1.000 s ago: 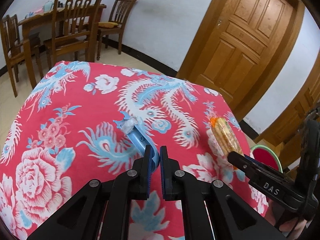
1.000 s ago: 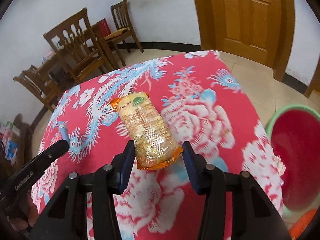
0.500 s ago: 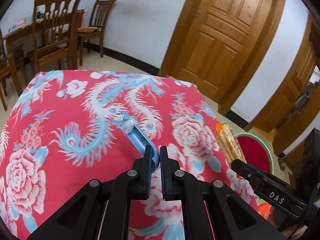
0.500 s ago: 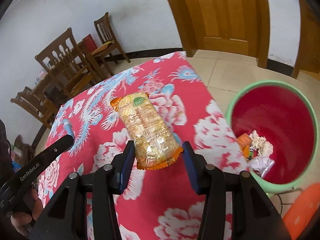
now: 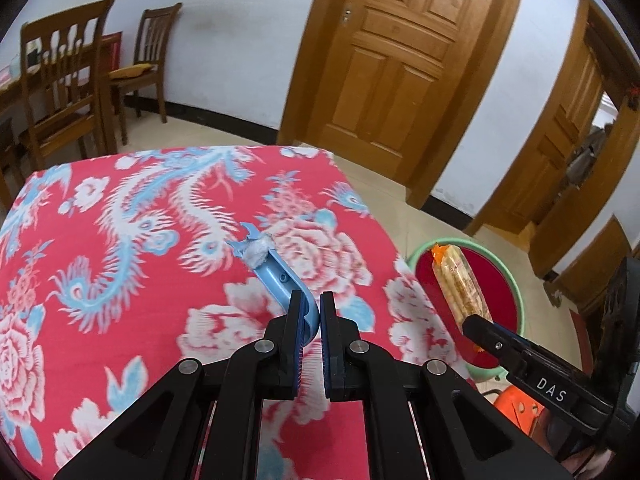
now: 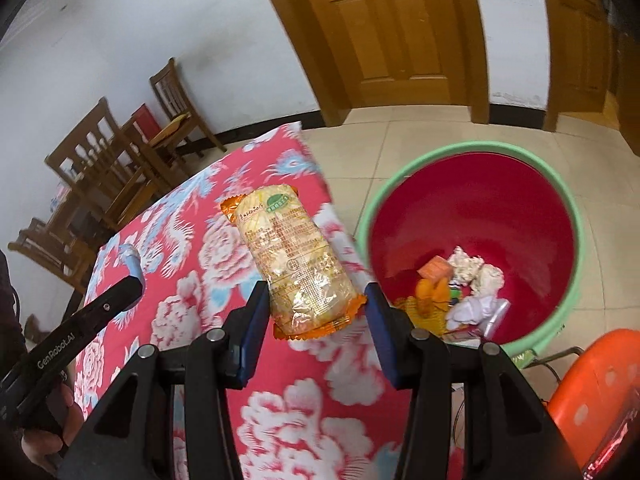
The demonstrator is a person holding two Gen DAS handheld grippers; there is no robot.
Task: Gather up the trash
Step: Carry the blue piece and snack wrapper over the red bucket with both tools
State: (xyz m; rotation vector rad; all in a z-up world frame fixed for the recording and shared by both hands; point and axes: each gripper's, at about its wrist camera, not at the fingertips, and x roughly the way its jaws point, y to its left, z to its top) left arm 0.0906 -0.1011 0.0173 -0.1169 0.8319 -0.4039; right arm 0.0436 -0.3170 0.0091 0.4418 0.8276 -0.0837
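My left gripper (image 5: 308, 312) is shut on a curved blue plastic piece (image 5: 276, 276) with a white clump at its tip, held above the red floral tablecloth (image 5: 120, 280). My right gripper (image 6: 316, 312) is shut on a clear and orange snack packet (image 6: 292, 256), held over the table's right edge. The packet also shows in the left wrist view (image 5: 460, 280). A green-rimmed red bin (image 6: 560, 208) stands on the floor to the right, with paper and wrappers (image 6: 464, 284) at its bottom.
An orange plastic stool (image 6: 592, 392) stands beside the bin at the lower right. Wooden chairs (image 5: 60, 92) and a table stand at the back left. Wooden doors (image 5: 392, 64) fill the far wall. Tiled floor lies beyond the table.
Both grippers have swung right with their loads. The bin has come into full view, and the packet has moved from over the table toward the bin.
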